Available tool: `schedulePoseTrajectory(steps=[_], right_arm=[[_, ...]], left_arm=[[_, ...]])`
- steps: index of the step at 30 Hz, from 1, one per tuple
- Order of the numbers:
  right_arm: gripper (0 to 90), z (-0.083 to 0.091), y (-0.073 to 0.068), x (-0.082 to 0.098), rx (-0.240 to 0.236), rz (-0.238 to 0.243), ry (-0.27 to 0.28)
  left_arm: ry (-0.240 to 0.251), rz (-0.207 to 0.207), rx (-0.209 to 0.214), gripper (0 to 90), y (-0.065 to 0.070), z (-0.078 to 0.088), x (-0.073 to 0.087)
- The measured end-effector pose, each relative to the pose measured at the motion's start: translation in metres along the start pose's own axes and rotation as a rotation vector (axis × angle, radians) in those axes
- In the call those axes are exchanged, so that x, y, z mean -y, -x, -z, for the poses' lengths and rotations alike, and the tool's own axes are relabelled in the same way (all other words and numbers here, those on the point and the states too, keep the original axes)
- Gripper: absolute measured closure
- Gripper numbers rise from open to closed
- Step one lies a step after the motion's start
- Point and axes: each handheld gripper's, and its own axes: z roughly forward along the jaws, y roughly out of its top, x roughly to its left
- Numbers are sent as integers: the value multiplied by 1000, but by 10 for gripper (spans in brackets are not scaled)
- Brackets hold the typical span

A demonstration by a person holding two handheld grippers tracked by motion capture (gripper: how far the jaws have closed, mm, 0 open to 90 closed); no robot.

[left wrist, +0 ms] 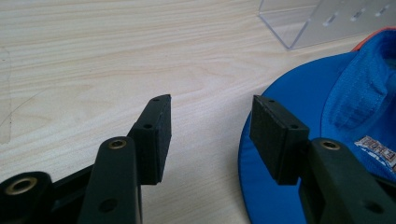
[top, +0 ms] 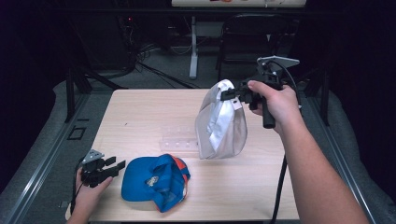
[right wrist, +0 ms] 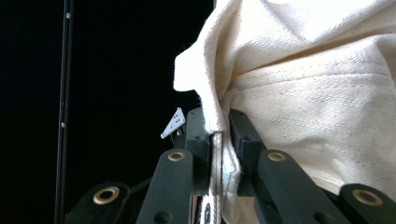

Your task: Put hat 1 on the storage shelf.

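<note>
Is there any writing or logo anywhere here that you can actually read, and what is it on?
None can be read.
Blue cap: a small patch with white and orange block letters, cut off at the picture's edge and too blurred to read.
Cream cap, held up by the right gripper: a small white tag, nothing legible on it.

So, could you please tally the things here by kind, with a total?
Caps: 2, blue cap on the table, cream cap held up in the right gripper
Clear stands: 1
Grippers: 2, counting the left gripper
Total: 5
</note>
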Motion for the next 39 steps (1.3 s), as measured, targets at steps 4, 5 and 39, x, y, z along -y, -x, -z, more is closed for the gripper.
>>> schedulePoseTrajectory(steps=[4,5,39], right_arm=[[803,-8,-1,-6,-3,-11,10],[803,-8,-1,-6,-3,-11,10],[801,-93,-15,-36,-11,-97,63]], left_arm=[[1,-1,1,492,0,0,0],[1,-1,1,492,0,0,0],[2,-12,13,492,2,-2,-2]])
